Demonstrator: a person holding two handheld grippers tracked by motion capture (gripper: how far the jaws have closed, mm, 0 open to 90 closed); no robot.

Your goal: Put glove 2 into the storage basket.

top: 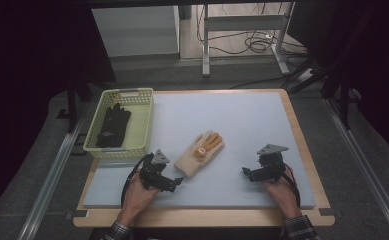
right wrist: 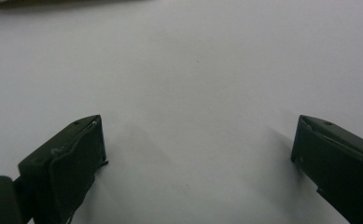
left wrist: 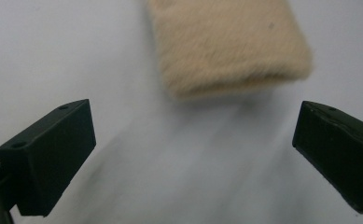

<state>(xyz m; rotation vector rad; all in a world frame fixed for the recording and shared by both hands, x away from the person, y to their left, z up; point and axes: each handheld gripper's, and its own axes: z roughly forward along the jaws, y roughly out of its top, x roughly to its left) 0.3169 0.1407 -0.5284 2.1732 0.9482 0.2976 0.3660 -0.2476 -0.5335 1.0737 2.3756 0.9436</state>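
Left gripper [top: 178, 181] low at table's 7 o'clock, jaws wide apart, empty. Right gripper [top: 245, 171] at 5 o'clock, jaws apart, idle. Risk: jaws pinch only cuff edge — fuzzy fabric likely slips. Beige glove [top: 200, 153] lies flat mid-mat, cuff just ahead of left gripper, untouched. Basket [top: 143, 121] at 10 o'clock holds black glove [top: 113, 125].

- The glove [top: 200, 153] on the worktop [top: 242, 125] was cream-beige, with orange fingers; its cuff [left wrist: 230, 46] looked fuzzy and pale tan.
- The worktop had a pale grey-white mat with a light wood edge.
- The basket [top: 144, 125] was pale yellow-green, a latticed pattern in its walls.
- The glove in the basket [top: 113, 125] was black.
- Both the left gripper [top: 174, 182] and the right gripper [top: 247, 172] were black, each topped by a grey plate.
- The sleeves [top: 299, 230] were plaid, dark and light.
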